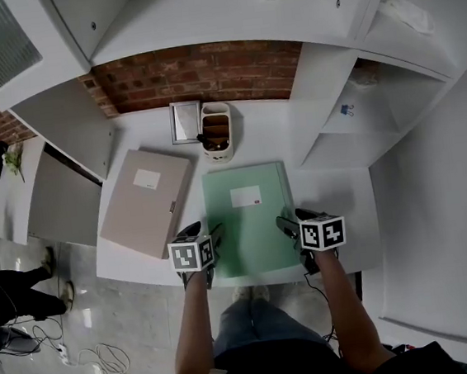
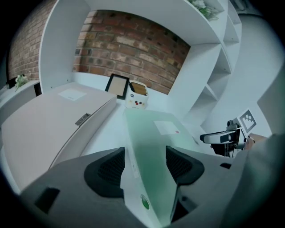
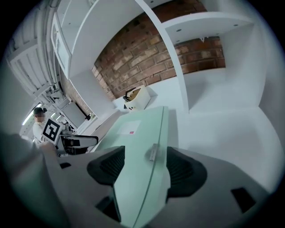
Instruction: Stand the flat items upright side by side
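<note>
Green folder (image 1: 248,209): flat on table (image 1: 335,204), one near corner between the spread fingers (image 2: 107,171) of left gripper (image 1: 203,229), the other in right gripper (image 1: 295,219); pad contact unclear. Beige folder (image 1: 145,201): flat, left of the left fingers, near end cut off in left gripper view.

Left gripper (image 2: 144,156) jaws are standing apart, with the near corner of the green box file (image 2: 153,133) sitting between the pads (image 2: 107,171). The file is lying flat on the white counter (image 2: 109,128), white label (image 2: 167,128) facing up. A beige box file (image 2: 44,122) is lying just beside it on the left, its clasp (image 2: 82,119) facing the green one. A picture frame (image 2: 118,85) and a white holder (image 2: 137,96) are sitting at the back by the brick wall (image 2: 129,46). The right gripper (image 2: 211,137) is hovering at the green file's right edge.
</note>
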`<state>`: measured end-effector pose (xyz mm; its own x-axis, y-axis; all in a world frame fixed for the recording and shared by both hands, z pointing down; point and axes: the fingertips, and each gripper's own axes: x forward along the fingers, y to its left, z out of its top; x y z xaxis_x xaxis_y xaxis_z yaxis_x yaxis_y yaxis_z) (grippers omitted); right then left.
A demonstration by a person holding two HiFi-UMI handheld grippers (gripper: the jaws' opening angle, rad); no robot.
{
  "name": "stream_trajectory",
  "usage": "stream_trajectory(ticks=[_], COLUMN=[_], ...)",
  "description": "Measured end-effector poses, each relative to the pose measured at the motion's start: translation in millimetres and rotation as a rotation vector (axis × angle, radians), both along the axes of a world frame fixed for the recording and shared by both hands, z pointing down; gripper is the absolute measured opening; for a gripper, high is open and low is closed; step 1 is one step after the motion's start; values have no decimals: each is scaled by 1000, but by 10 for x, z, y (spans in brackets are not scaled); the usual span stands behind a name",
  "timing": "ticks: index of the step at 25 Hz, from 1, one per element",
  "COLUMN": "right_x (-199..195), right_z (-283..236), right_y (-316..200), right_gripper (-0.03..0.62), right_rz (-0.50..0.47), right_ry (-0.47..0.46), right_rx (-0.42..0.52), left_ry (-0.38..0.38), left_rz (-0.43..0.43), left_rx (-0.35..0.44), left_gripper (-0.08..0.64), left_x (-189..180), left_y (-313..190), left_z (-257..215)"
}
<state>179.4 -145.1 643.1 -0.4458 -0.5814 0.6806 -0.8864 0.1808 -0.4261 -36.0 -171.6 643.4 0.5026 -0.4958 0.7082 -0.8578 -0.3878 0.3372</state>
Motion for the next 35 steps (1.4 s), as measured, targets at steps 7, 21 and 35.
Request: stream_trajectory(ticks=[7,21,35], right_x=[14,-94,-66], right_z=[214,368,-30], right_y=[-69,-110,-133], right_gripper=[281,275,213], right_rz=[-7,5,18], right_ry=[-34,-97,-94], right_rx=[-75,-127,135], left_ry=[33,59,73], left_rz=[39,67,63], left_rx=[-122,-190,-49], left_gripper=[270,270,258], left_x=[86,142,116], left_y=[23,27,-6], left_z=[209,308,24])
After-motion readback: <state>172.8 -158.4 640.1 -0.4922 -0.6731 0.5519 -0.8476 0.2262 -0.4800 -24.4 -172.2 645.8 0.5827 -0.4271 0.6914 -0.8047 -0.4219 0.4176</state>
